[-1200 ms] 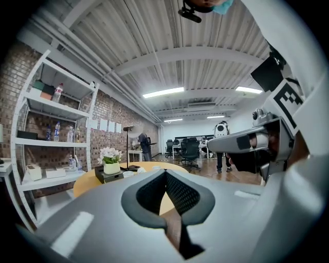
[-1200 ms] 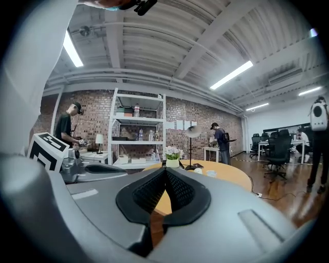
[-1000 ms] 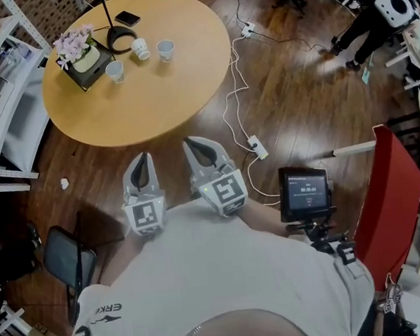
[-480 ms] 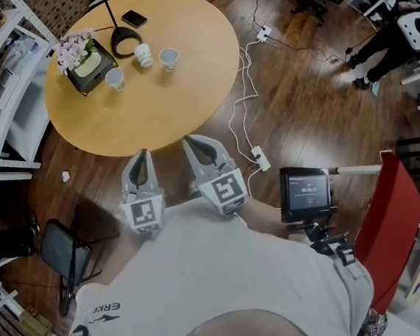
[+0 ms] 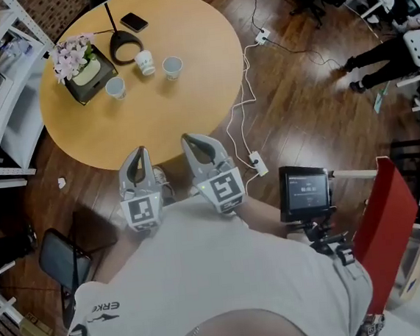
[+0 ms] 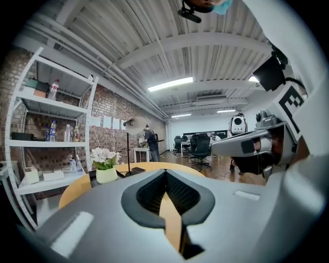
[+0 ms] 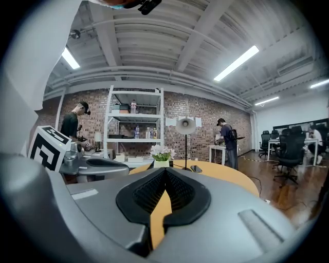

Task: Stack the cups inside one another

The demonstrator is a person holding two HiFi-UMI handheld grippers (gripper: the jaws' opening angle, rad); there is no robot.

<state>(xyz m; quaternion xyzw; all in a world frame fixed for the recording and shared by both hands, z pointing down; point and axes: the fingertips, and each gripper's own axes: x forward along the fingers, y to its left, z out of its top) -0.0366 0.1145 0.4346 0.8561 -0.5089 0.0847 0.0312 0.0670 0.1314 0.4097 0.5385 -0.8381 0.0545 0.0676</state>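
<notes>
Head view: a wooden bench (image 5: 154, 124) over plank floor. 3 cups (image 5: 144, 61) sit apart at its far side, beside a flower box (image 5: 81, 61). My left gripper (image 5: 137, 151) and right gripper (image 5: 191, 138) hang at the near edge, well short of them.

Left gripper view: fingers (image 6: 149, 192) closed, empty.

Right gripper view: closed, empty too.

The cups look light, thin and slippery; I'd pinch a rim.

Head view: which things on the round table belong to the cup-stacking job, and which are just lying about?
Job: three cups standing apart on the table: left cup, middle cup, right cup. Also the left hand-held gripper and the right hand-held gripper, both shut and empty.
Lying about: flower pot, phone, lamp base.
</notes>
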